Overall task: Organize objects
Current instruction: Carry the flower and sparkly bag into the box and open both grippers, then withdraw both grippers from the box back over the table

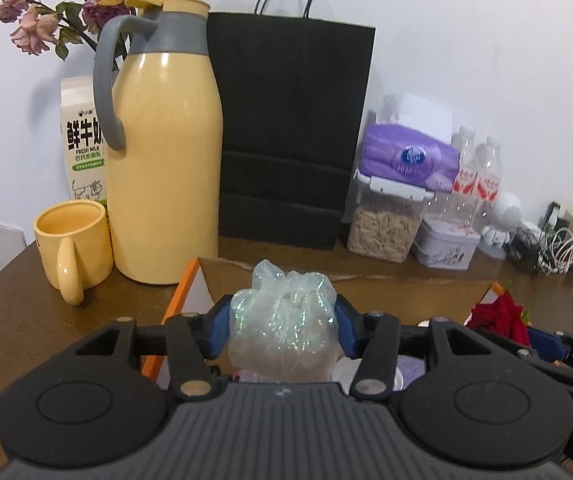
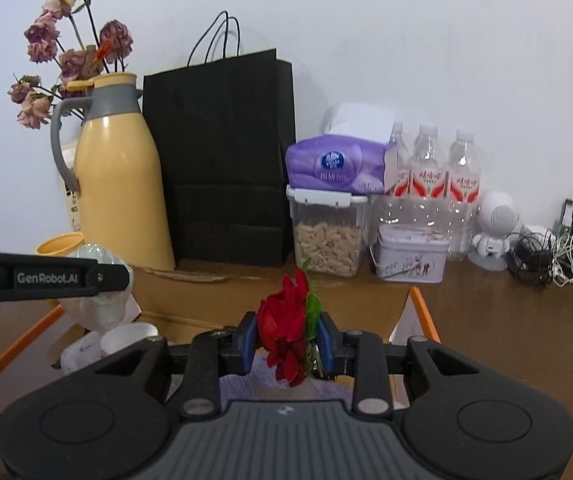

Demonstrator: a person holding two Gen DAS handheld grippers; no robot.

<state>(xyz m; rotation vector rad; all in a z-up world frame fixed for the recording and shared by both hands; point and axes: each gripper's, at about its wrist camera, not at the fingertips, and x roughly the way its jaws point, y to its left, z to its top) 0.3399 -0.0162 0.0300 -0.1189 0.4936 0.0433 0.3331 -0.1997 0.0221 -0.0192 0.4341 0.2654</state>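
My left gripper (image 1: 282, 322) is shut on a crumpled iridescent translucent pouch (image 1: 286, 316), its blue pads pressing both sides. It hangs over an open cardboard box with orange edges (image 1: 178, 300). In the right wrist view my right gripper (image 2: 286, 338) is shut on a red rose with green leaves (image 2: 282, 320), above the same box (image 2: 418, 308). The pouch (image 2: 98, 312) and the left gripper's finger (image 2: 66, 278) show at the left there. In the left wrist view the rose (image 1: 498, 316) appears at the right. White round items (image 2: 126, 338) and purple cloth lie in the box.
Along the wall stand a yellow jug (image 1: 162, 152), a yellow mug (image 1: 74, 240), a milk carton (image 1: 80, 140), dried flowers (image 2: 66, 56) and a black paper bag (image 1: 290, 136). To the right are a tissue pack (image 2: 334, 168) on a clear container, water bottles (image 2: 426, 168), a tin (image 2: 410, 252) and cables (image 2: 558, 256).
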